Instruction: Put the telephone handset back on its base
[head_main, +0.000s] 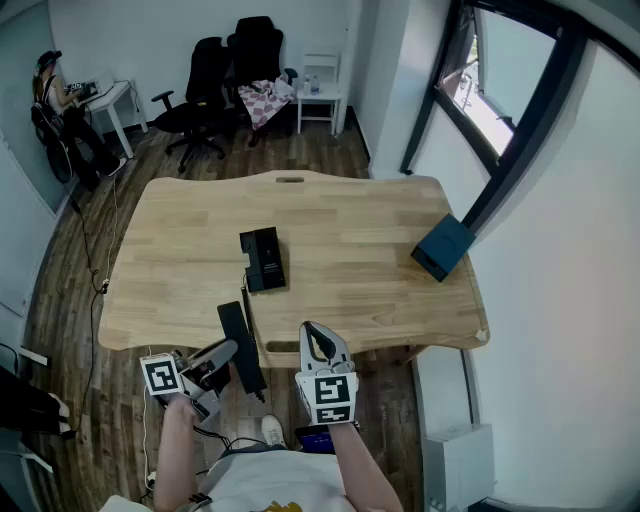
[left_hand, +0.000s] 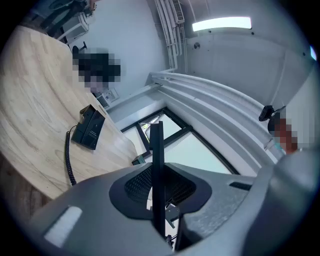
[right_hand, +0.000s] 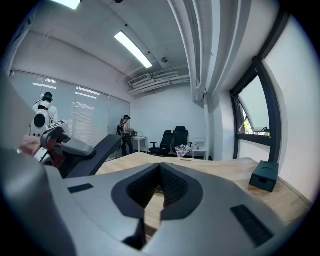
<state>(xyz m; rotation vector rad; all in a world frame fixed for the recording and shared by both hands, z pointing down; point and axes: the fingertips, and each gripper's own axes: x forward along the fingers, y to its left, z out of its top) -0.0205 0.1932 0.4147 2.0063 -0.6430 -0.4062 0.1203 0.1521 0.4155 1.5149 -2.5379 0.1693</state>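
Observation:
The black phone base (head_main: 263, 258) lies flat near the middle of the wooden table (head_main: 350, 215); the left gripper view shows the base (left_hand: 89, 127) with its coiled cord (left_hand: 68, 160) trailing off it. My left gripper (head_main: 230, 356) hovers in front of the table's near edge, shut on the black handset (head_main: 236, 322). Between those jaws the handset (left_hand: 156, 140) shows edge-on as a thin dark bar. My right gripper (head_main: 315, 331) floats just right of it at the table's edge. Its fingertips meet with nothing between them (right_hand: 160, 167). The handset (right_hand: 95, 152) is also in the right gripper view.
A dark blue box (head_main: 443, 247) sits on the table's right end, below a window. Black office chairs (head_main: 225, 75) and a small white table stand beyond the far edge. A person (head_main: 50, 95) works at a desk in the back left corner.

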